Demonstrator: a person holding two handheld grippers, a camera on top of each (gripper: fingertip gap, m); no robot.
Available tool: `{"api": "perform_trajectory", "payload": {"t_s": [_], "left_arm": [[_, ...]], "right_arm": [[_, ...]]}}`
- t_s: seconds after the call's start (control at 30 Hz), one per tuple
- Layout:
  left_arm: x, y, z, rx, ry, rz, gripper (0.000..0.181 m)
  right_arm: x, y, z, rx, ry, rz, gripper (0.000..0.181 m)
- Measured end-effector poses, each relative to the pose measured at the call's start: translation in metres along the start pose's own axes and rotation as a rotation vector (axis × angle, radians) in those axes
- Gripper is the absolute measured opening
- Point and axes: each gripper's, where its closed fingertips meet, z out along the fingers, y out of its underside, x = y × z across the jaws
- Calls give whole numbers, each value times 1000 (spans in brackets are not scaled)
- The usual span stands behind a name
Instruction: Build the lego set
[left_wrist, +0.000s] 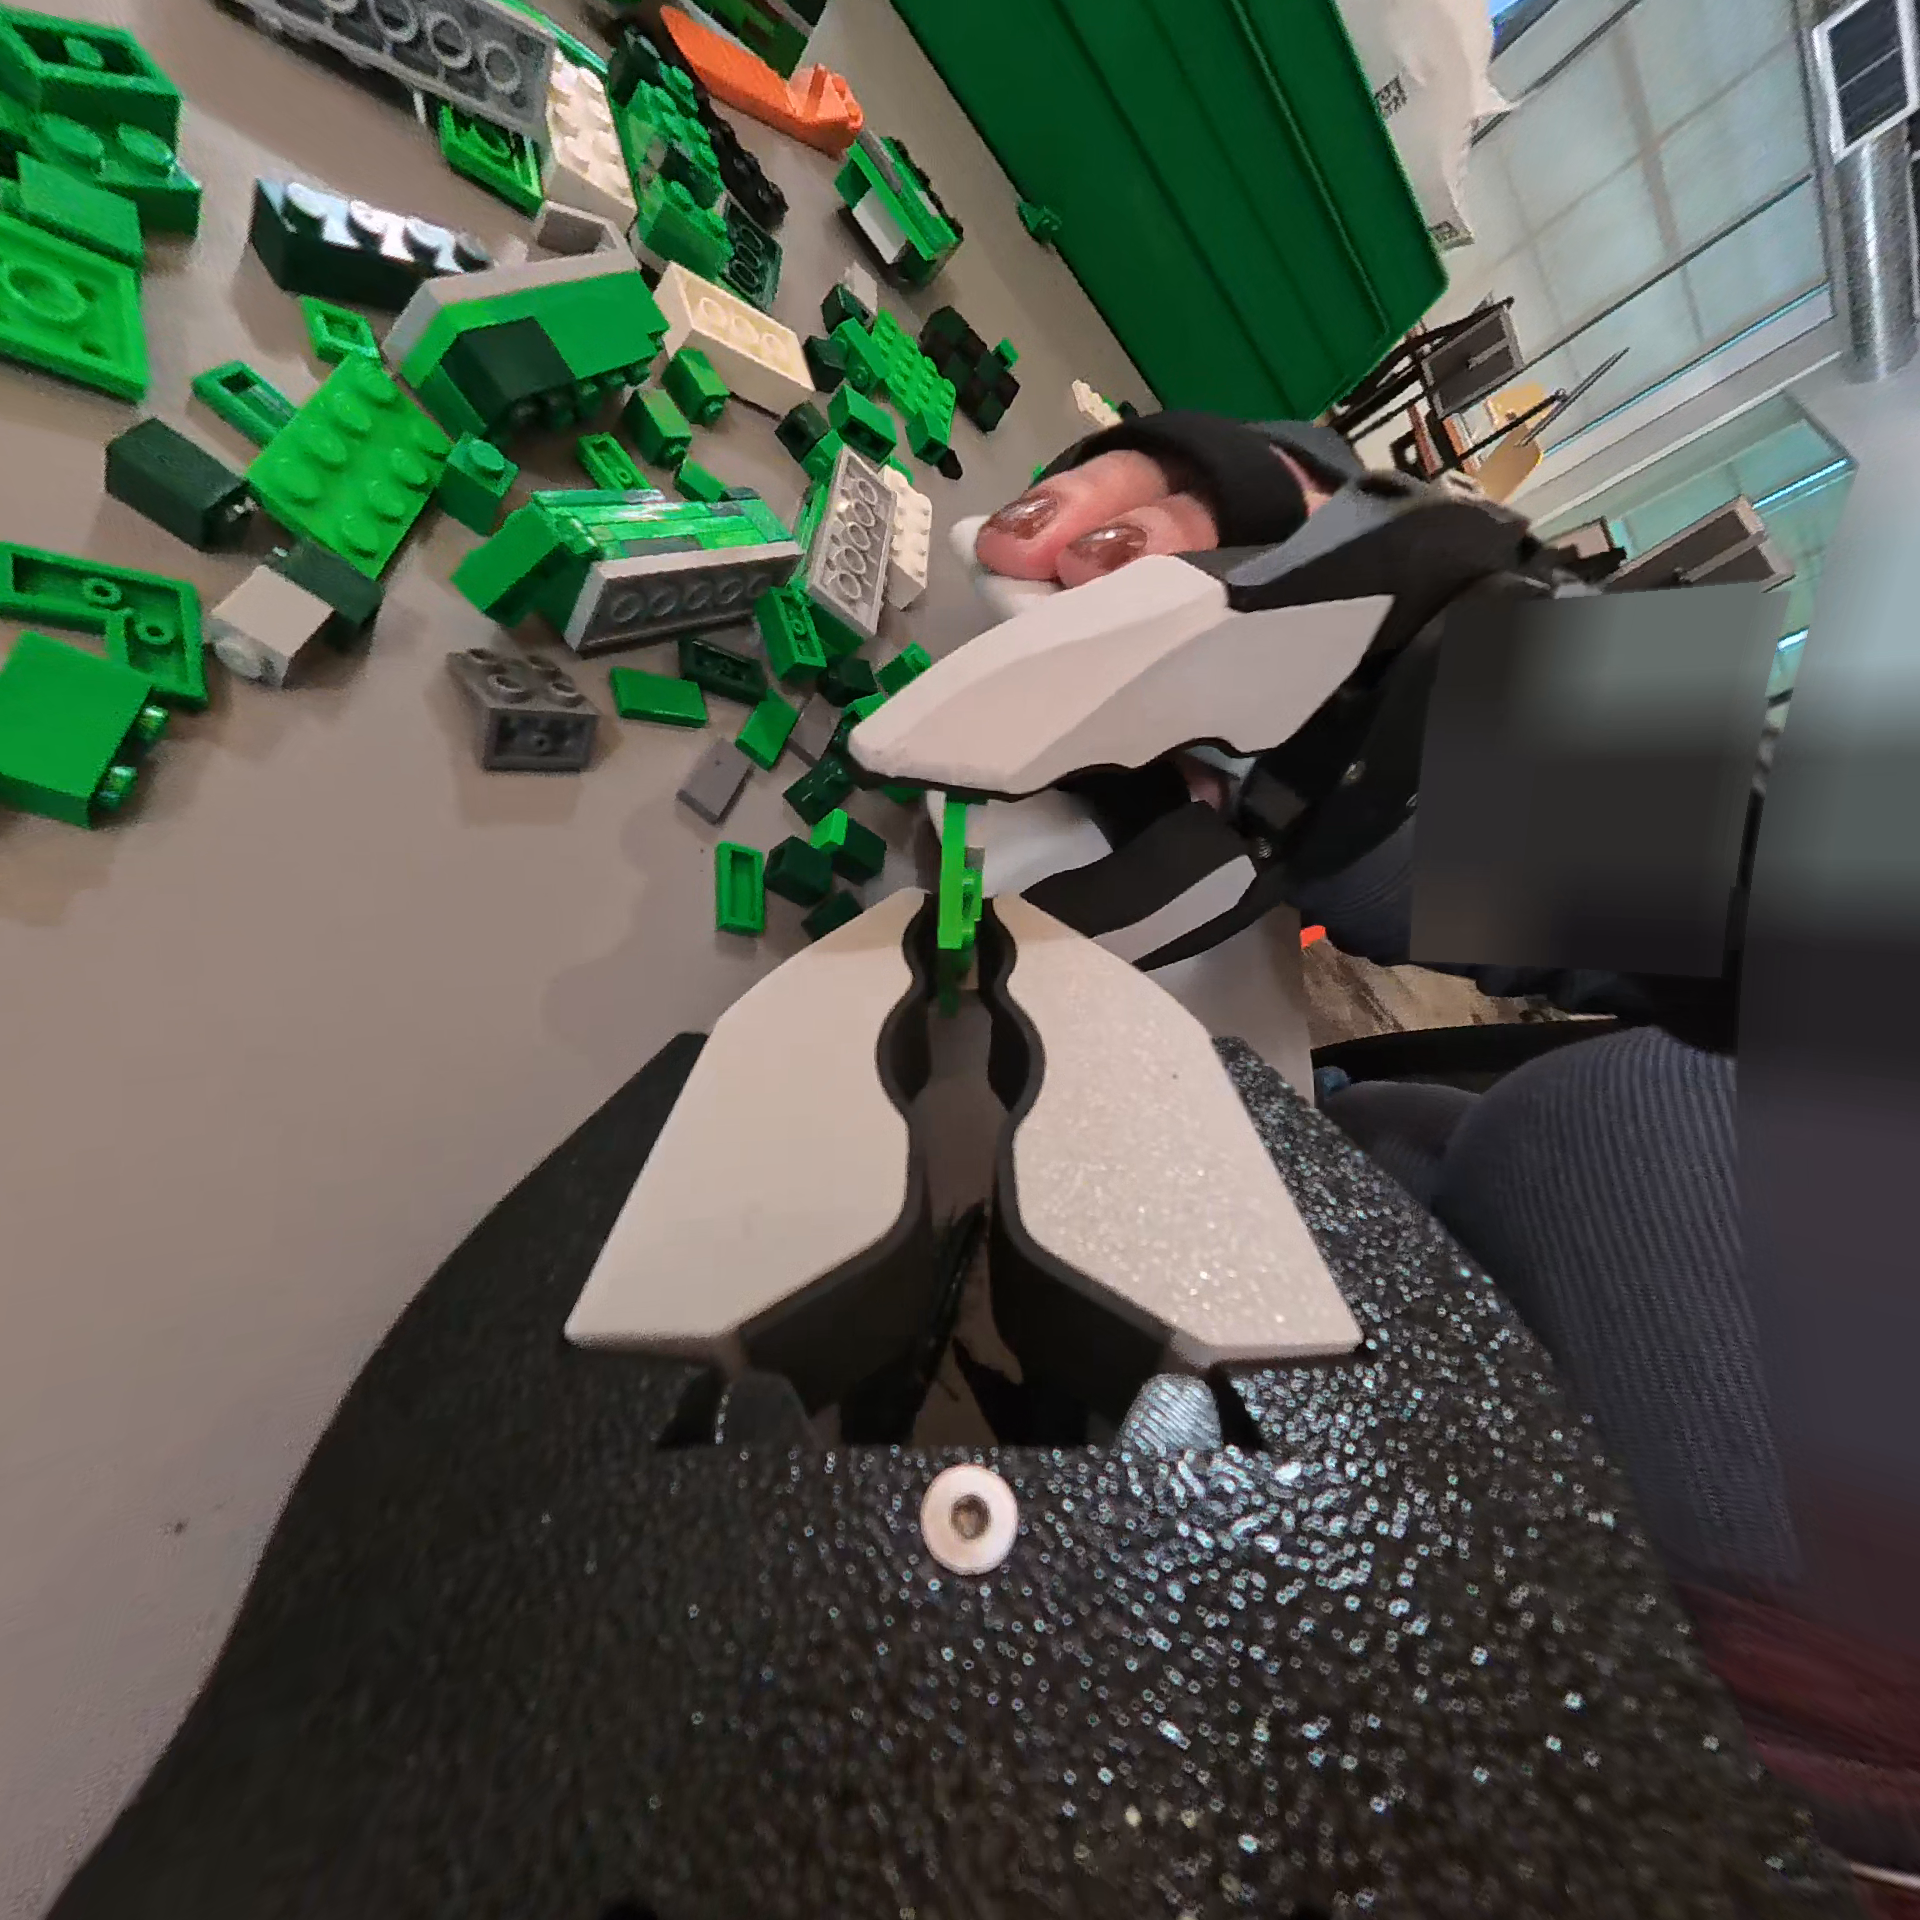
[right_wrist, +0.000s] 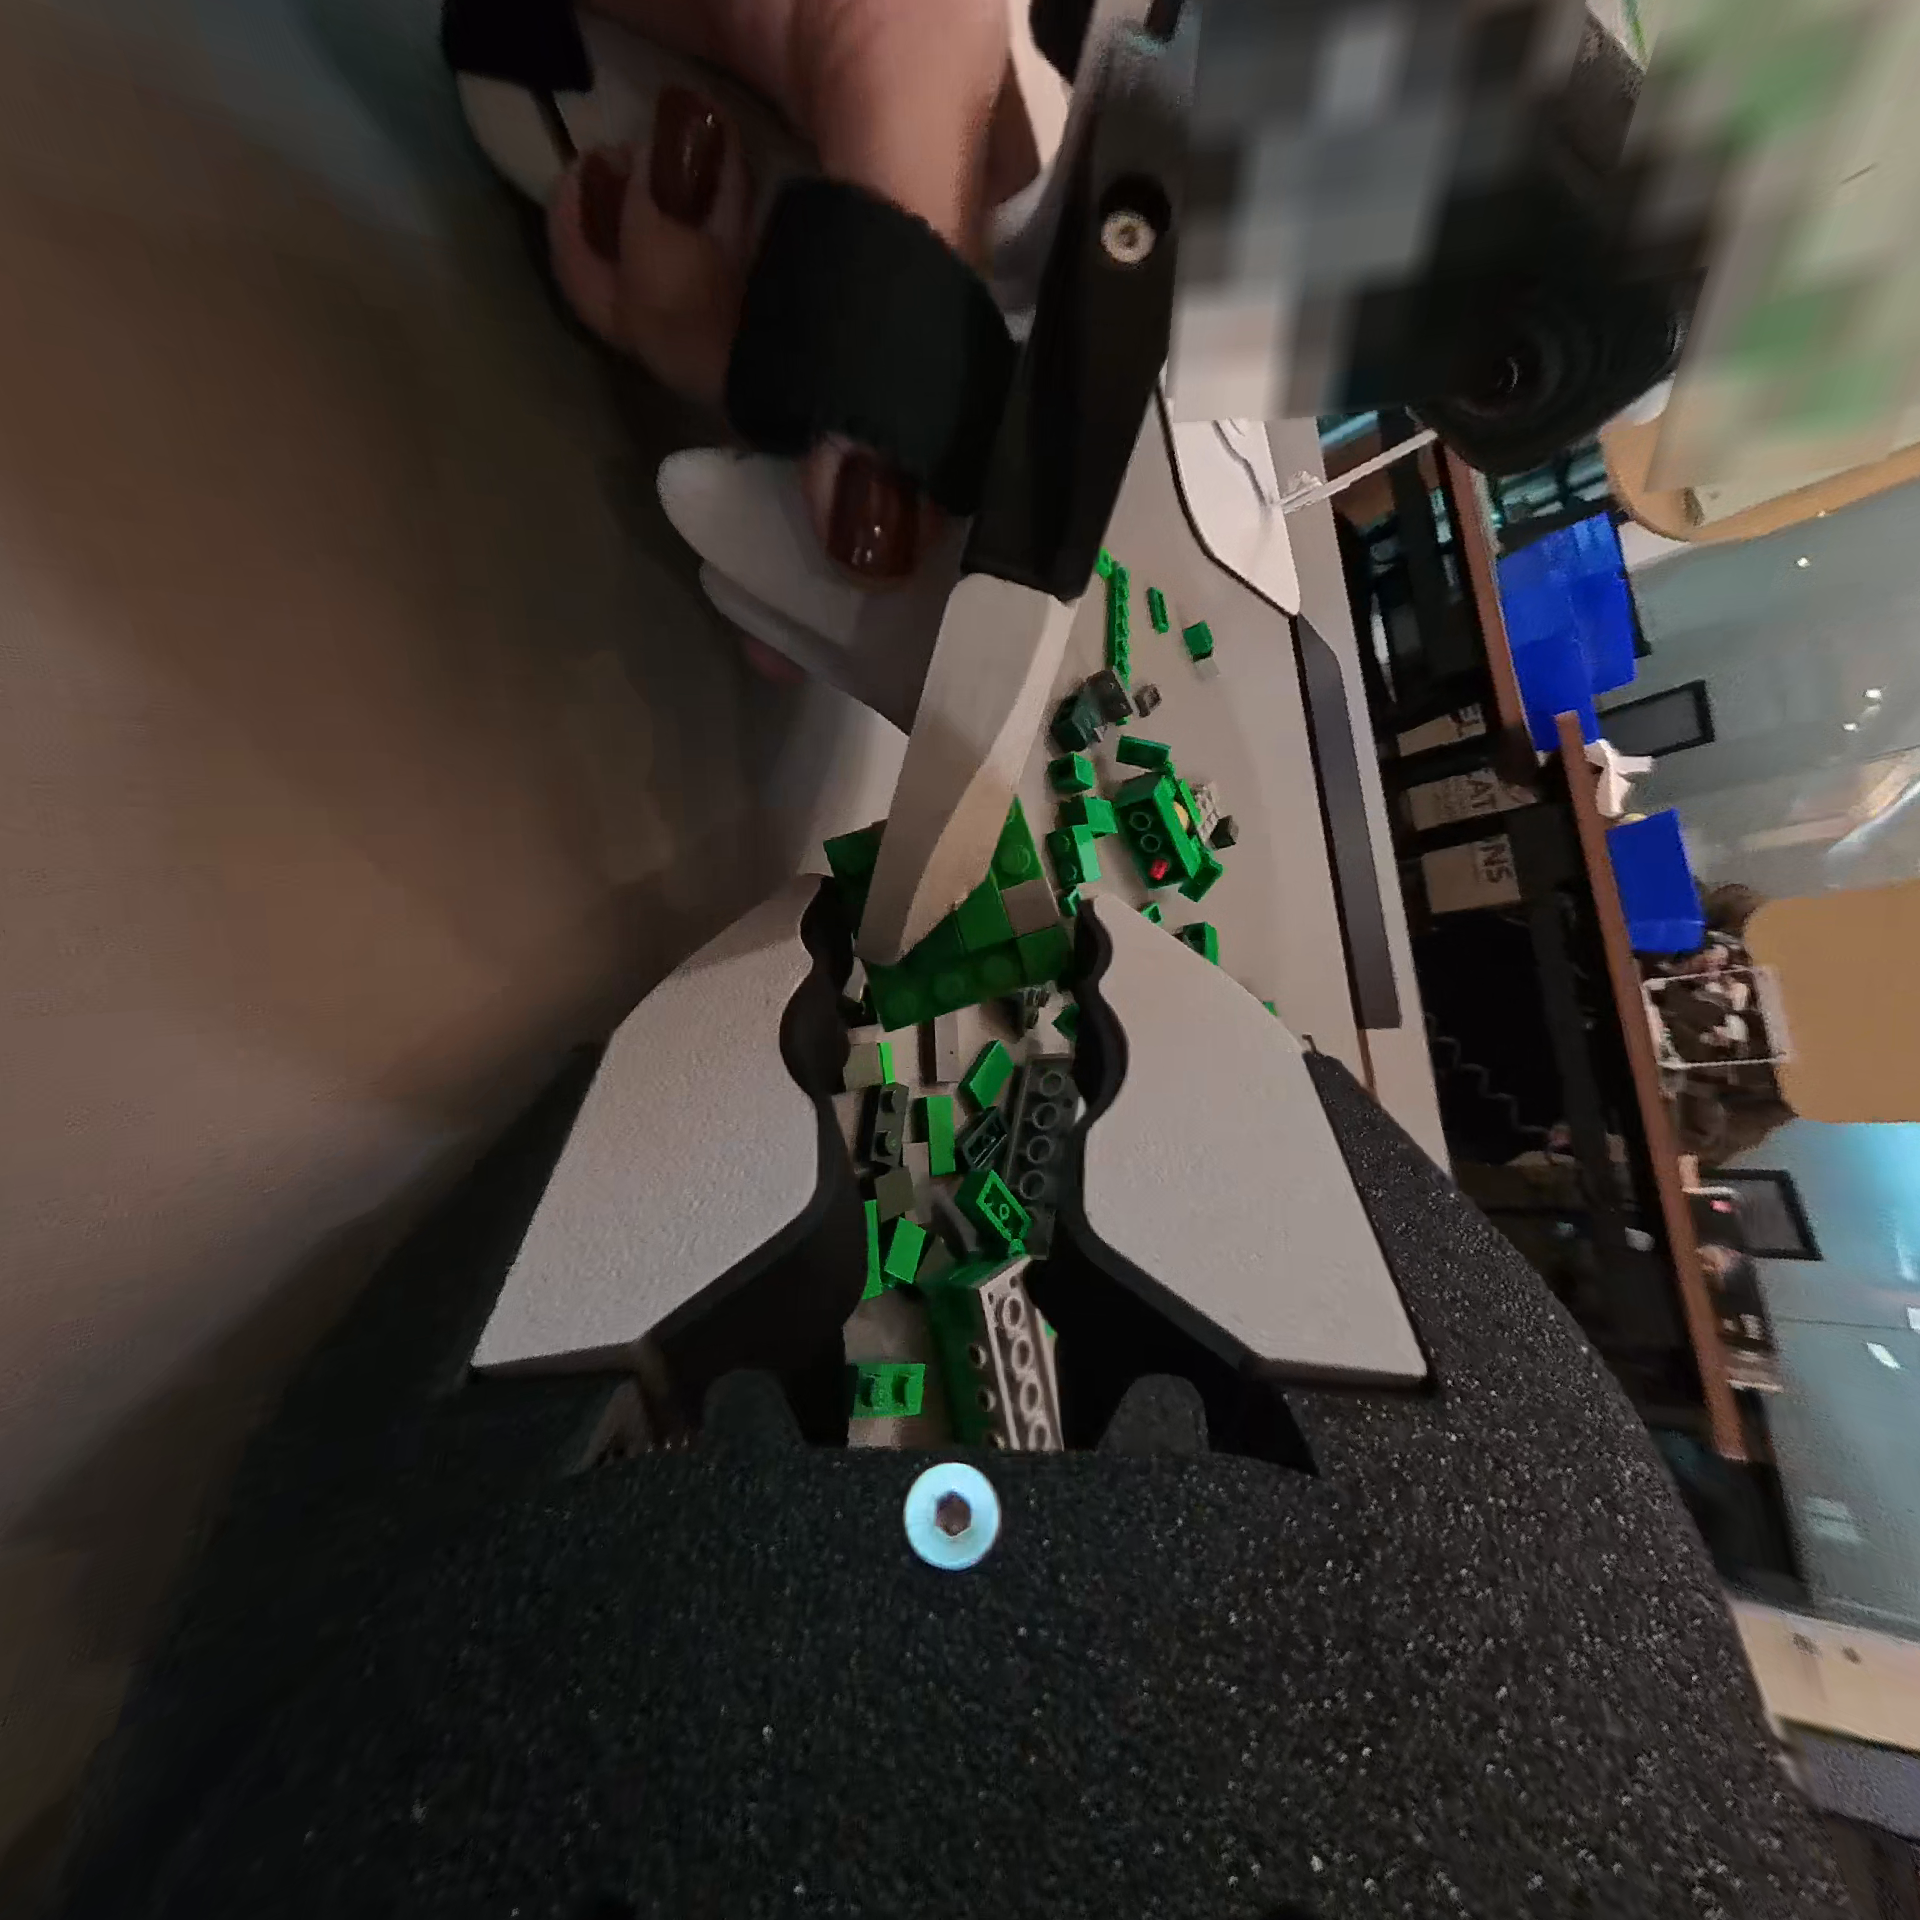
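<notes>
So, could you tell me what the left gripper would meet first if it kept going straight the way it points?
Probably the right gripper. The left gripper is shut on a thin green piece, whose far end already reaches the right gripper's fingers just ahead. Depth is unclear, so contact may already exist.

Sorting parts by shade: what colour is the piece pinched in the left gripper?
Bright green, clearest in the left wrist view.

Loose bricks (left_wrist: 343, 457) scattered on table (left_wrist: 312, 1039) ahead-left of left gripper (left_wrist: 957, 925), thin piece (left_wrist: 954, 894) between its fingertips, right gripper (left_wrist: 914, 821) just beyond, bin (left_wrist: 1174, 177) behind the bricks.
</notes>
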Motion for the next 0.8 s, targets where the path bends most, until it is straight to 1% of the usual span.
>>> {"api": "perform_trajectory", "payload": {"t_s": [0.07,0.13,0.17,0.2,0.33,0.4,0.47,0.53,0.67,0.8], "left_arm": [[-3,1,0,-6,-16,-13,7],[-6,-1,0,8,-26,-42,7],[-6,-3,-1,24,2,-81,7],[-6,-5,-3,31,11,-93,7],[-6,-4,-2,28,9,-87,7],[-7,-3,-1,17,-9,-72,7],[-7,-1,0,3,-17,-54,7],[-7,0,1,-4,-27,-37,7],[-5,1,1,-15,-28,-24,7],[-7,-1,0,-2,-10,-70,7]], "right_arm": [[0,3,1,-50,36,-92,40],[3,3,2,-100,106,-231,36],[5,2,2,-131,143,-299,36],[6,1,3,-151,159,-322,36],[4,1,3,-102,133,-209,36],[3,3,5,-116,105,-173,37],[2,5,7,-142,81,-143,42],[0,5,8,-150,47,-127,41],[-1,6,6,-164,51,-215,38],[3,7,7,-219,124,-358,38]]}}
